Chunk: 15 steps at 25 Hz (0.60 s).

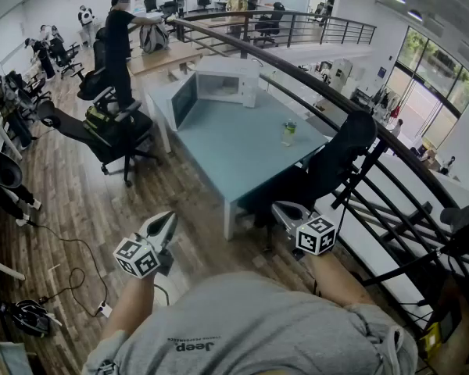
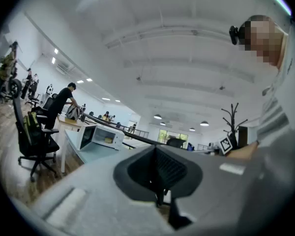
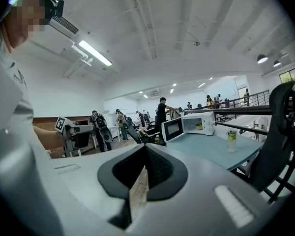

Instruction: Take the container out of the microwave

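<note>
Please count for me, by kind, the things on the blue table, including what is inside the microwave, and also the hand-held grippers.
Microwave: 1
Container inside the microwave: 1
Bottle: 1
Hand-held gripper: 2, the left hand-held gripper and the right hand-held gripper
Total: 5

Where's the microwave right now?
In the head view, the microwave sits at the far end of the blue-green table, with its door swung open. It is beyond the bottle that stands near the table's right edge.
</note>
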Available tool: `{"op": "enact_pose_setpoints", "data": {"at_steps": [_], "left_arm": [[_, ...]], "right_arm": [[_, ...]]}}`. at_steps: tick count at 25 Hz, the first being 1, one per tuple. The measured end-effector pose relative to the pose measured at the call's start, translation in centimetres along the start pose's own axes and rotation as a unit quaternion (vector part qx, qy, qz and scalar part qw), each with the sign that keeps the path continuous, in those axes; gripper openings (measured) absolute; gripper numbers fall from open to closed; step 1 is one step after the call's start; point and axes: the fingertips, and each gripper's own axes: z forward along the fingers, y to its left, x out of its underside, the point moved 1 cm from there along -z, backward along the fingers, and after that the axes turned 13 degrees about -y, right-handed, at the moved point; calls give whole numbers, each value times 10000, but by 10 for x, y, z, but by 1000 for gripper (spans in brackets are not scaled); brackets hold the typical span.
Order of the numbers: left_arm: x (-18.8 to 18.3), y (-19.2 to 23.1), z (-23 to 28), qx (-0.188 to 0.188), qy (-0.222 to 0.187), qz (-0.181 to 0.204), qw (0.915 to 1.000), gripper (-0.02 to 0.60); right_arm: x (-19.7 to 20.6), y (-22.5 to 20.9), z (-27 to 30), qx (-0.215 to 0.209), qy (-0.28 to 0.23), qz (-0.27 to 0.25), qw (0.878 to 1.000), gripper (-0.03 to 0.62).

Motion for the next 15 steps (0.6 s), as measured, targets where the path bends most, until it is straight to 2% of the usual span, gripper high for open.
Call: {"op": "enact_pose_setpoints", "data": {"at_steps": [15], "left_arm": [[4, -2, 24, 29, -65, 9, 10000, 15]], "right_arm": [[-8, -18, 2, -75, -38, -61, 9999, 3]]}}
